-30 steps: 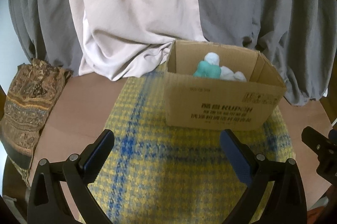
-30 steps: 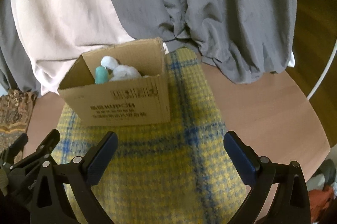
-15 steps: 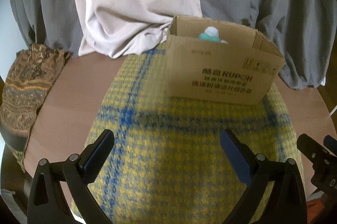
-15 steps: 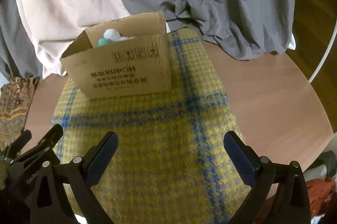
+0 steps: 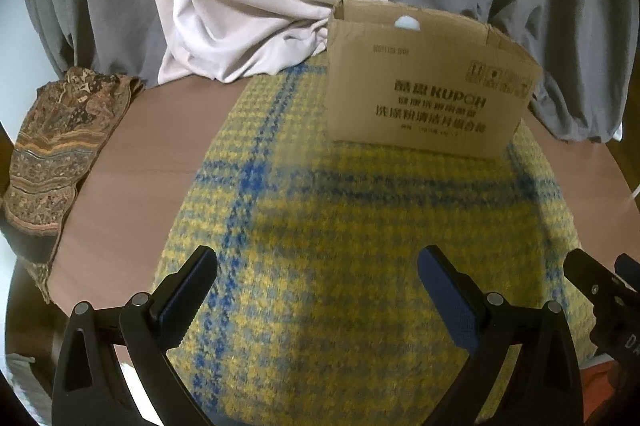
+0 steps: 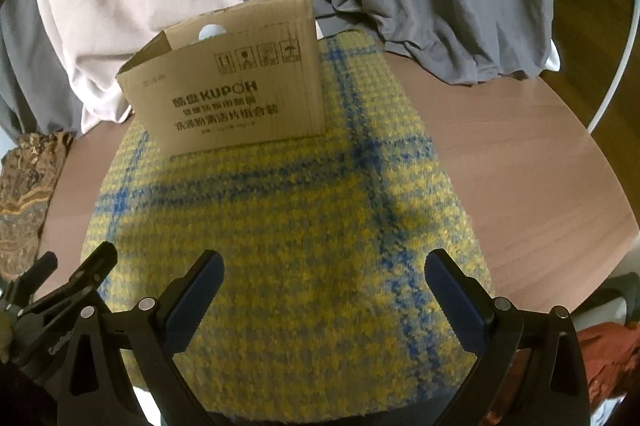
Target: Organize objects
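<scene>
Item: brown printed cardboard box point(image 5: 428, 82), open-topped, at the far end of a yellow-and-blue checked woven mat point(image 5: 360, 234) on a round brown table point(image 6: 500, 162). Contents: a pale rounded object point(image 5: 407, 23) just above the near wall — probably a cap or ball; the rest is hidden.

Left gripper point(image 5: 318, 284), right gripper point(image 6: 324, 284): jaws wide, empty, low over the mat's near end. Patterned brown cloth point(image 5: 60, 146) — far left.

Handling: nothing loose shows on the mat; check the box contents from above before reaching in.

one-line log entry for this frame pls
left gripper: open, empty | right gripper: open, empty | cardboard box: on plaid cloth, white item showing inside
</scene>
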`<state>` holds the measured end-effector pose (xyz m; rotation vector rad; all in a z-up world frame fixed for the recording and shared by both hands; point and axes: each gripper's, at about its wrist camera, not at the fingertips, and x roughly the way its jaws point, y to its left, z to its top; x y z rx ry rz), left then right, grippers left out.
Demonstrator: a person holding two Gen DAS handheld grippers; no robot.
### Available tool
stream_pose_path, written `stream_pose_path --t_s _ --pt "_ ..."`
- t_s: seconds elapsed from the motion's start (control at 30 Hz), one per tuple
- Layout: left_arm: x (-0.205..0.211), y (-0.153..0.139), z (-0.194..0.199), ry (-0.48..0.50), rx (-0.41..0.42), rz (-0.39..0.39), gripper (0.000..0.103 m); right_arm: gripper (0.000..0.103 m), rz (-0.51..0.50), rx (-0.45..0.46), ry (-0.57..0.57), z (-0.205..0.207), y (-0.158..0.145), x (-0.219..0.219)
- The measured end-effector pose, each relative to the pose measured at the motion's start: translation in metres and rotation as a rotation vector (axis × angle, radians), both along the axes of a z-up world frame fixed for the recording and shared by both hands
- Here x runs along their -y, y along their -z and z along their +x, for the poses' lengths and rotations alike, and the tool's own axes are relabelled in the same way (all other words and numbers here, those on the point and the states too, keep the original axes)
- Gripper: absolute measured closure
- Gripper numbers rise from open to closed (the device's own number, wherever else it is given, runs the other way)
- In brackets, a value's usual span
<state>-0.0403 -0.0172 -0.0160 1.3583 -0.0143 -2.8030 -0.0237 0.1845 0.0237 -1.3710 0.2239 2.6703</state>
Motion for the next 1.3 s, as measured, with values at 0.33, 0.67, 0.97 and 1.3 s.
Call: stream_pose_path --t_s 0.33,0.67,0.97,1.3 --pt "0.001 0.004 0.009 -0.013 0.004 -0.020 0.001 0.002 0.012 0.004 0.000 0.006 0.003 0.001" --pt "0.000 0.006 0.010 0.001 0.021 -0.019 0.001 0.002 0.004 0.008 0.007 0.006 0.004 -0.001" --pt "-0.005 0.005 0.010 0.020 0.021 -0.023 0.001 0.002 0.000 0.010 0.010 0.006 0.004 -0.005" --pt "-0.009 0.004 0.008 0.026 0.016 -0.039 0.001 0.002 0.003 0.010 0.012 0.006 0.005 -0.007"
